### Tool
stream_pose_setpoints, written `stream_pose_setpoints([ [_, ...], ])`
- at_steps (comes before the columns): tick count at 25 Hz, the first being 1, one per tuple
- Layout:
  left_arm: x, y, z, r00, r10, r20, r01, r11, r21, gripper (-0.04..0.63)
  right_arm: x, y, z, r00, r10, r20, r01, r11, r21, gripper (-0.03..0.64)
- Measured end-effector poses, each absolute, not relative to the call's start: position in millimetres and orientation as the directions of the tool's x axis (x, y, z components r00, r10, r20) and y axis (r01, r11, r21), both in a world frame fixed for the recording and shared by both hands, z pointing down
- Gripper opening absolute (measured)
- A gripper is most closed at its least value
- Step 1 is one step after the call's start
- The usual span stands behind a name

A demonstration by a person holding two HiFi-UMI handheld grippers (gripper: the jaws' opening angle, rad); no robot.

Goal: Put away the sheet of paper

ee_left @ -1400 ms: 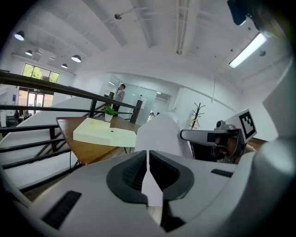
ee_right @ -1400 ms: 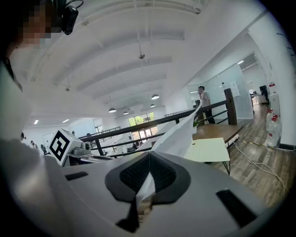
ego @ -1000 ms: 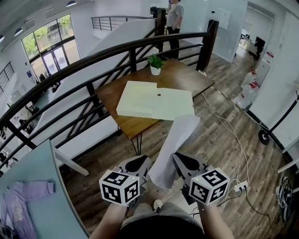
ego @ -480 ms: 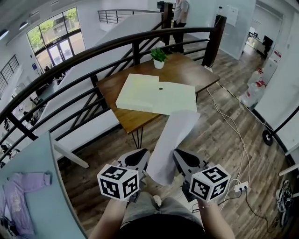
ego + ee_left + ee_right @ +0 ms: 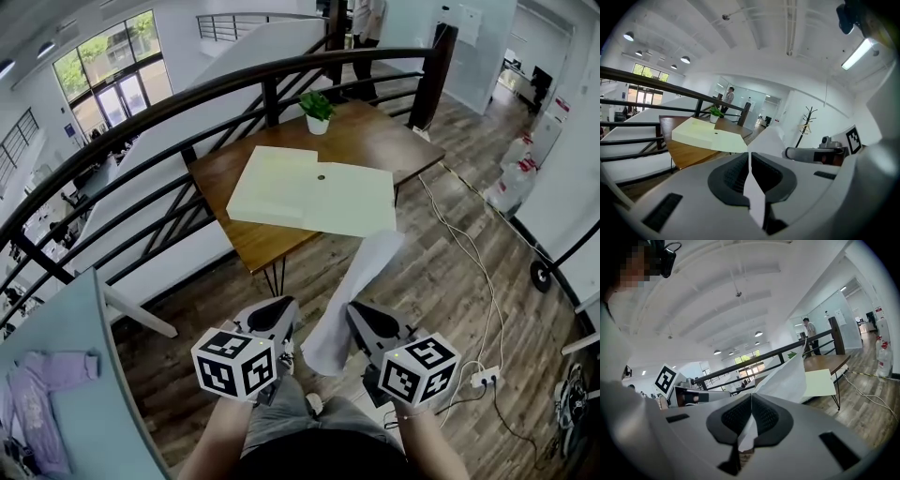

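A white sheet of paper (image 5: 349, 295) hangs curled between my two grippers over the wooden floor, its far end reaching toward the wooden table (image 5: 248, 239). My left gripper (image 5: 278, 315) is shut on the sheet's left edge, and the paper (image 5: 767, 143) runs out from between its pads. My right gripper (image 5: 362, 319) is shut on the right edge, where the paper (image 5: 787, 378) rises ahead of the jaws. On the table lies a large flat pale yellow box (image 5: 309, 192), also seen in the left gripper view (image 5: 708, 137) and the right gripper view (image 5: 819, 382).
A small potted plant (image 5: 317, 111) stands at the table's far edge. A black railing (image 5: 169, 112) curves behind and to the left of the table. Cables and a power strip (image 5: 483, 377) lie on the floor at right. A teal surface (image 5: 75, 412) with purple cloth is at left.
Both grippers have moved a little toward the table with the sheet still between them. The table sits slightly nearer in the head view.
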State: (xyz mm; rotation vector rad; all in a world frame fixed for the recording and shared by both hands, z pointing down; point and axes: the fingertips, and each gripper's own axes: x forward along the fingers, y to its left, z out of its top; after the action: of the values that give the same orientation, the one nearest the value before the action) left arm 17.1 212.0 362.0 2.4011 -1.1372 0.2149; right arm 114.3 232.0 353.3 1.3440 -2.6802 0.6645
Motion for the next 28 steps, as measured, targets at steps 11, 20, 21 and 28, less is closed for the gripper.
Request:
stream_pose_setpoints([
  [11,9,116,377,0.676,-0.646,0.356,-0.737,-0.571,0.363,0.031,105,138,359,-0.590,-0.766,0.256,-0.795,0.494,-0.352,0.028],
  [20,-12,19,363,0.703,-0.620,0.349,-0.711,-0.597,0.371,0.031,103,37,334,-0.538,-0.811,0.231,-0.825,0.451,-0.339,0.028],
  [21,-16,10,362,0.705,-0.617,0.348,-0.708,-0.599,0.373,0.031,102,28,332,-0.531,-0.816,0.229,-0.829,0.444,-0.338,0.028],
  [28,-42,-52,359,0.718,-0.602,0.349,-0.695,-0.608,0.383,0.031,106,-35,318,-0.456,-0.865,0.207,-0.868,0.381,-0.320,0.028],
])
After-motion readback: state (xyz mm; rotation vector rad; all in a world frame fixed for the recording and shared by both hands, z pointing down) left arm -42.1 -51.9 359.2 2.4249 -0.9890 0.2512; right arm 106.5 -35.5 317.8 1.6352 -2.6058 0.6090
